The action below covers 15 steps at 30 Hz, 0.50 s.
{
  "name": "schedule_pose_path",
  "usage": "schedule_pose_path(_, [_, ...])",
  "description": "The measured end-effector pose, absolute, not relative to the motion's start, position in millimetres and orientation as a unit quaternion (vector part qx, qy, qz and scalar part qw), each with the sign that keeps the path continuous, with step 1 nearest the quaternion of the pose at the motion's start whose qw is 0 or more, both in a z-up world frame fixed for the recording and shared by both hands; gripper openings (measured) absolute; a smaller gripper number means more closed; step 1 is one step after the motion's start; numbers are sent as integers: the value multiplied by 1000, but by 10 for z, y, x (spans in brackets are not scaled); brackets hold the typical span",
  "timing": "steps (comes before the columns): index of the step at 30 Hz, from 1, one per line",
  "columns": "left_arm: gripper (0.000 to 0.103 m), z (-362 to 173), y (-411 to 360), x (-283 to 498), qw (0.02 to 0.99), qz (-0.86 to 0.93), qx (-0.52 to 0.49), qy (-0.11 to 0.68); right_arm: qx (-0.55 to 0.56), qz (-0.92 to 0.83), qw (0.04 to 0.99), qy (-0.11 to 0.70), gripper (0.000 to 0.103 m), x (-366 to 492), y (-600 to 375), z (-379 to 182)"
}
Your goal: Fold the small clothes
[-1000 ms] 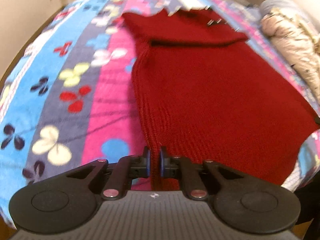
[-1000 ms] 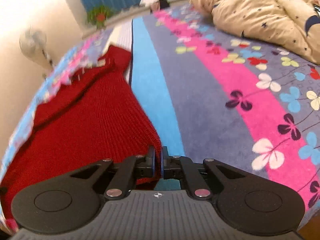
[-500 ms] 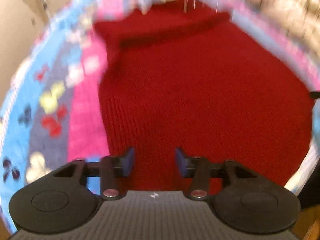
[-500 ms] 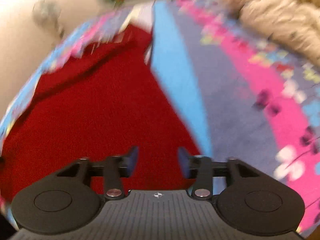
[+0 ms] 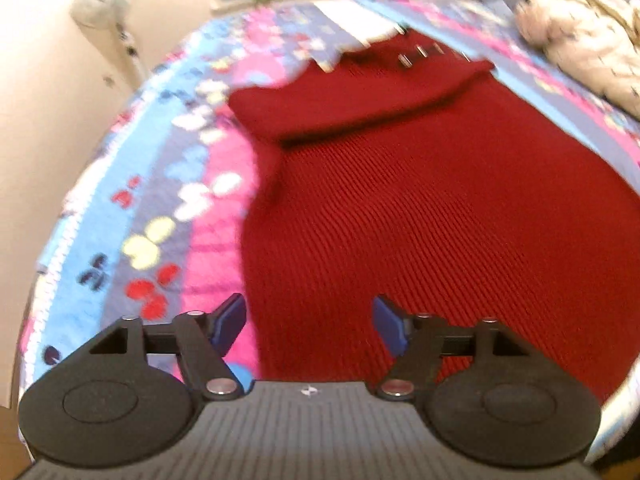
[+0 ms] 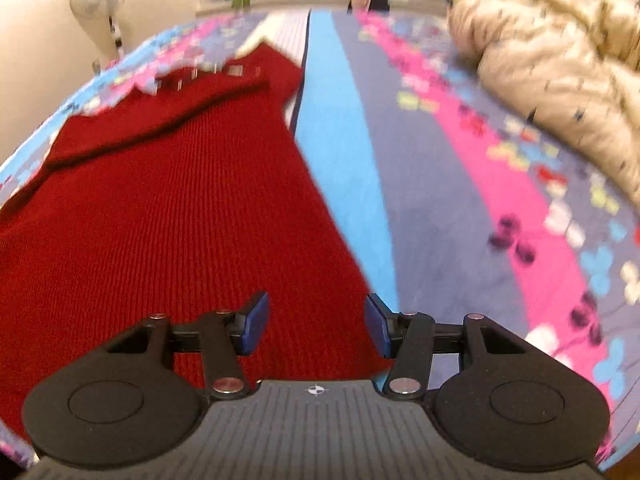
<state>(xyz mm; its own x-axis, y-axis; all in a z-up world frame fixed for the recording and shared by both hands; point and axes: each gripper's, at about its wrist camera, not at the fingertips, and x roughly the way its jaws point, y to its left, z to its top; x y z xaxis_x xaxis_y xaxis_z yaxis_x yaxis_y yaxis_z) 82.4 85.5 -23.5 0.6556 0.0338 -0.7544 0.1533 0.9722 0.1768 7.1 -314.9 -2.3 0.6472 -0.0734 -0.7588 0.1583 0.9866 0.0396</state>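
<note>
Jaws of left gripper (image 5: 308,322) and right gripper (image 6: 316,322) just opening, apart, empty, above red knit sweater (image 5: 420,208).

A red garment (image 5: 420,208) of matt, ribbed knit cloth is seen, its rows standing out as fine ridges. The bedcover (image 6: 432,184) beneath appears to be smooth printed cloth, though blur softens its surface. The beige quilt (image 6: 560,60) is shown as soft, puffy cloth. The left gripper (image 5: 309,322) and right gripper (image 6: 317,322) are made of matt black plastic, with ribbed grey housings, shiny metal pins and blue pads (image 6: 256,320).
</note>
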Motion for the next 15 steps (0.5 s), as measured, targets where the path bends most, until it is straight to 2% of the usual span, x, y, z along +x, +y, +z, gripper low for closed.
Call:
schedule_pose_path(9, [86, 77, 870, 806, 950, 19, 83, 299, 78, -85, 941, 319, 54, 215, -3247, 322])
schedule_pose_path(15, [86, 89, 751, 866, 957, 30, 72, 280, 117, -65, 939, 317, 53, 664, -3190, 553])
